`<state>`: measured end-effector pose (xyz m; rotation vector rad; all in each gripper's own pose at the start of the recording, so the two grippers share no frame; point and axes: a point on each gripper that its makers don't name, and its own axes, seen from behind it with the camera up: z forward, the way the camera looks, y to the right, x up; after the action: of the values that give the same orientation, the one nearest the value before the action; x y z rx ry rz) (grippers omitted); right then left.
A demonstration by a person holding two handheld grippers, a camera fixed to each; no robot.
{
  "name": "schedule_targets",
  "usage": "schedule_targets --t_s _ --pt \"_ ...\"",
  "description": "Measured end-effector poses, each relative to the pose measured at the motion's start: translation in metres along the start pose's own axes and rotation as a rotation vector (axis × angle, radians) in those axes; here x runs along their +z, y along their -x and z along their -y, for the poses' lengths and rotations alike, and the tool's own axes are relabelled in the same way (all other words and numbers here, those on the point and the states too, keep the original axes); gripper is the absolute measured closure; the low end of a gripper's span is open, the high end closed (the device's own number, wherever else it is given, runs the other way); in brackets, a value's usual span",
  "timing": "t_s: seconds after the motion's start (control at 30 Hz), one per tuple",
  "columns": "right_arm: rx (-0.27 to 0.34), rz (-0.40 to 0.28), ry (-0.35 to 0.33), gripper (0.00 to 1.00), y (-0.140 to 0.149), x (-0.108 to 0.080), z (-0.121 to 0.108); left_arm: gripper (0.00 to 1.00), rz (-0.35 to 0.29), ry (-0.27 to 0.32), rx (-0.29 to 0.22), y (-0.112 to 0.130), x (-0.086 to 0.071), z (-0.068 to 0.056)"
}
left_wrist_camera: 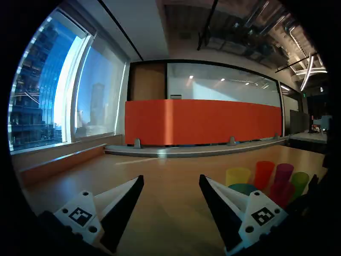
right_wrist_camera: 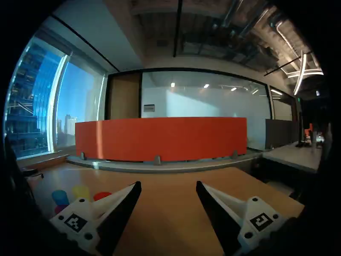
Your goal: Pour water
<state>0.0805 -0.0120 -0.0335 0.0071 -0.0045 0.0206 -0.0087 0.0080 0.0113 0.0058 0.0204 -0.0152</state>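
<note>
In the left gripper view, the left gripper (left_wrist_camera: 170, 179) is seen with its two fingers spread wide apart. Nothing is held between them, and bare wooden table (left_wrist_camera: 170, 222) is seen through the gap. A cluster of translucent cups is set on the table to the right of the right-hand finger, beyond its tip and apart from it. A yellow cup (left_wrist_camera: 238, 176), an orange cup (left_wrist_camera: 264, 173), a magenta cup (left_wrist_camera: 284, 170) and a green cup (left_wrist_camera: 300, 181) are stood upright and close together. A teal cup (left_wrist_camera: 243, 188) is placed in front of them and is partly hidden behind the finger. None of the cups is touched by either finger, and none lies within the gap.

In the right gripper view, the right gripper (right_wrist_camera: 167, 185) is likewise held wide open and empty above the same table. Low at the left, outside the left-hand finger, a blue shape (right_wrist_camera: 60, 197), a yellow shape (right_wrist_camera: 80, 191) and a red shape (right_wrist_camera: 101, 195) are seen grouped on the tabletop. These are probably cups, though they are too small and dim for that to be settled. The red shape is seen just past the finger's upper edge, and the others are well to its side.

An orange partition (left_wrist_camera: 200, 121) is stood along the far edge of the table, and a large window (left_wrist_camera: 42, 102) is seen at the left.
</note>
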Motion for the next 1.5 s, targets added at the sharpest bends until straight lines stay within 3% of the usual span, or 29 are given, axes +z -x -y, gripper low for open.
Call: schedule_targets --t_s 0.4,0.87,1.5 --pt "-0.015 -0.057 0.001 0.01 0.003 0.005 -0.013 0.04 0.000 0.000 0.001 0.001 0.000 0.000" --pt "-0.027 -0.086 -0.079 0.01 0.020 0.024 0.009 0.04 -0.001 0.000 0.001 0.002 0.000 0.000" --pt "0.041 -0.045 0.006 0.01 0.062 0.033 -0.016 0.03 -0.001 0.000 0.001 0.002 0.000 0.001"
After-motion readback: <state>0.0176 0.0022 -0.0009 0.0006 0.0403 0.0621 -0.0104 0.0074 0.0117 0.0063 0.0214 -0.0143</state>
